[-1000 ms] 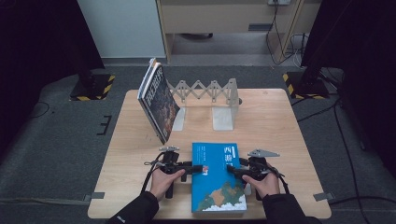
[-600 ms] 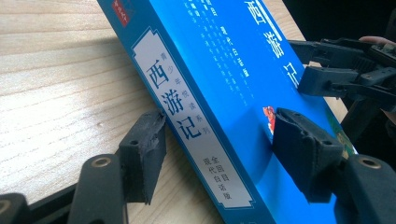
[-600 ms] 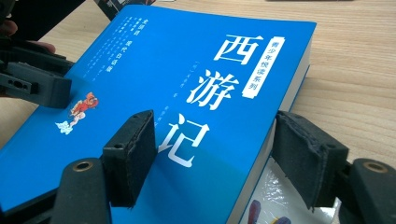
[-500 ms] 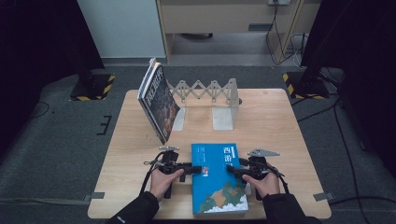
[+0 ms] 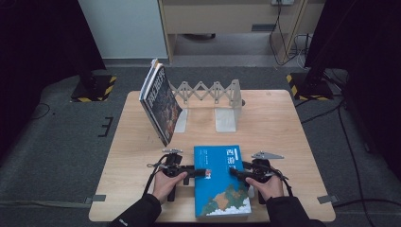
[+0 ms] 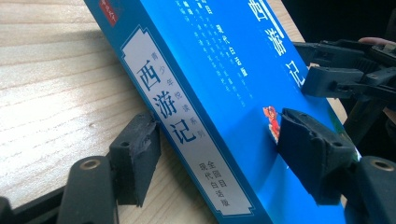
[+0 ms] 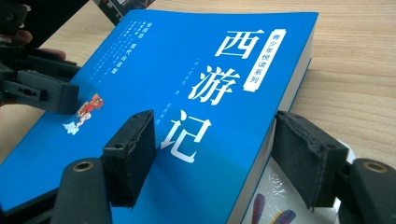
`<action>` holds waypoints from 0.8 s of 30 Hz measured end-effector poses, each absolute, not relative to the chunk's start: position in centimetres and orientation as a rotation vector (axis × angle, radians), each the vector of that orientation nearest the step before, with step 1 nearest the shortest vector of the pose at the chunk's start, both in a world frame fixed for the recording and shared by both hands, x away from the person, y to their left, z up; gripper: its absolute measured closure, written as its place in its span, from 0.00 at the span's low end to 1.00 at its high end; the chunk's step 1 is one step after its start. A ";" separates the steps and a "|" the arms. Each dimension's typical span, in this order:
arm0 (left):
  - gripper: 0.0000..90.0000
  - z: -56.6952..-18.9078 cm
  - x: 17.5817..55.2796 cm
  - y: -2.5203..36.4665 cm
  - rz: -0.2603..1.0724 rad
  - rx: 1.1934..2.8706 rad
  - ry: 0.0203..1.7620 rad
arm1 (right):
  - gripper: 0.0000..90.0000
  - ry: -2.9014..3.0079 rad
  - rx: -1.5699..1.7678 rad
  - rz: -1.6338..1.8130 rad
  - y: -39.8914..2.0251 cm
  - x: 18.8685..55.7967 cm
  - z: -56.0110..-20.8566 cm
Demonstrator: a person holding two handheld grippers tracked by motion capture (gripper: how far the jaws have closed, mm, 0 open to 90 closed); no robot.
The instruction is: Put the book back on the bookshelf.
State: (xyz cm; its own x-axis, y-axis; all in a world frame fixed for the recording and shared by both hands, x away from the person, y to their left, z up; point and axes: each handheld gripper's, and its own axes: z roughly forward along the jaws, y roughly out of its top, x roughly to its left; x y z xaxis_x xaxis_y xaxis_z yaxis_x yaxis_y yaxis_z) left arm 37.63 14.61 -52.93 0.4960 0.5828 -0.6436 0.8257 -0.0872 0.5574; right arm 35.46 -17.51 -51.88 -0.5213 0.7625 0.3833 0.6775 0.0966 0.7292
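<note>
In the lower middle of the high view, a blue book point(image 5: 221, 182) lay on the wooden desk point(image 5: 137, 156), held from both sides by a person's two grippers. The left gripper point(image 5: 201, 172) came in from the left edge of the book, and its fingers point(image 6: 135, 161) had just opened a little, one pad against the white spine and the other on the blue cover, so the book's thickness sat between them. The right gripper point(image 5: 236, 172) met the book from the right; in the right gripper view one pad rested on the cover and the other at the page edge, clamped across the book. A second, dark book point(image 5: 160, 101) stood leaning in the upper left of the desk, against a folding metal bookend rack point(image 5: 213, 94) at the upper centre.
</note>
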 end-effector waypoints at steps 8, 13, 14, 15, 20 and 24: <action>0.40 -52.1 37.5 15.0 -0.326 1.793 1.213 | 0.37 2.238 1.517 1.436 -17.3 35.8 -52.0; 0.43 -51.7 37.6 15.3 -0.327 1.767 1.206 | 0.37 2.229 1.536 1.459 -17.3 36.2 -52.0; 0.43 -51.7 37.6 15.3 -0.328 1.763 1.207 | 0.37 2.227 1.542 1.464 -17.3 36.2 -52.0; 0.43 -51.6 37.5 15.3 -0.327 1.763 1.206 | 0.37 2.232 1.549 1.463 -17.3 36.3 -52.0; 0.43 -51.4 37.5 15.3 -0.314 1.770 1.197 | 0.37 2.235 1.539 1.452 -17.3 36.2 -51.9; 0.47 -50.8 37.4 15.4 -0.312 1.720 1.168 | 0.38 2.230 1.558 1.478 -17.7 36.3 -51.8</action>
